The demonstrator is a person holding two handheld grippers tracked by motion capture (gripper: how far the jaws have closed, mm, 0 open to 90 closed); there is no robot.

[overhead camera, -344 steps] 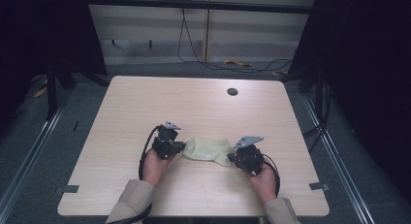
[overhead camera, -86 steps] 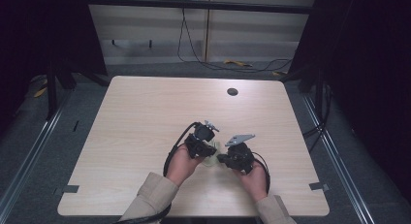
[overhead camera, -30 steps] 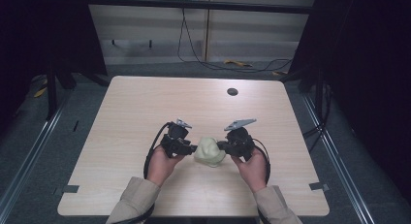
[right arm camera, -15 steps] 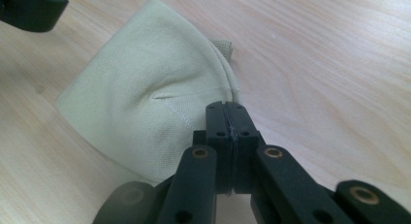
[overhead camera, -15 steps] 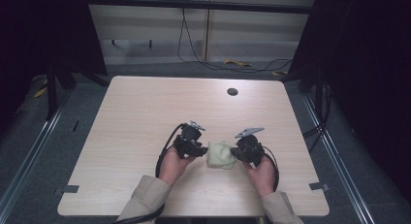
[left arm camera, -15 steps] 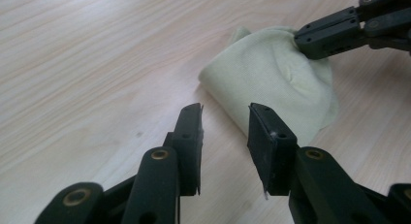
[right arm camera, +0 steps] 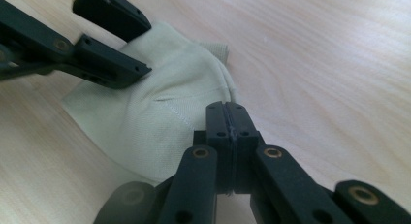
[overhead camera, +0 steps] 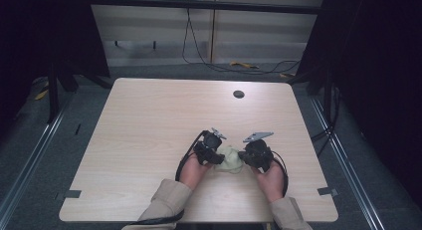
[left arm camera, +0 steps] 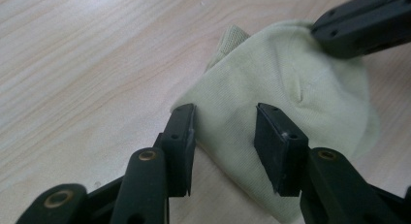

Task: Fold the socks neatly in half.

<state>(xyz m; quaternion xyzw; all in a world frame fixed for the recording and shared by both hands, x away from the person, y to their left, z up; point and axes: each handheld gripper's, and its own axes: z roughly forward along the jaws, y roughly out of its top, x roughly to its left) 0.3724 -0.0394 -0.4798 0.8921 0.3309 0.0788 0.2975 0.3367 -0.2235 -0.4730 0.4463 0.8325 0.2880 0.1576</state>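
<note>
Currently on your table (overhead camera: 149,120): one pale green cloth (overhead camera: 231,160), folded, near the front edge between your grippers. Left gripper (left arm camera: 225,132): jaws apart, just been opening, cloth between them. Right gripper (right arm camera: 227,118): jaws pressed together at the cloth's edge.

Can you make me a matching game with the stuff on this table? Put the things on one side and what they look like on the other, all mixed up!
Things:
1. left gripper
2. right gripper
3. cloth
4. round hole in the table

What fits:
A. pale yellow-green, folded, lying between the two grippers
B. jaws apart, with the cloth's edge between them
C. dark, near the far edge of the tabletop
D. jaws pressed together at the cloth's edge

Right pairs: 1-B, 2-D, 3-A, 4-C
</note>
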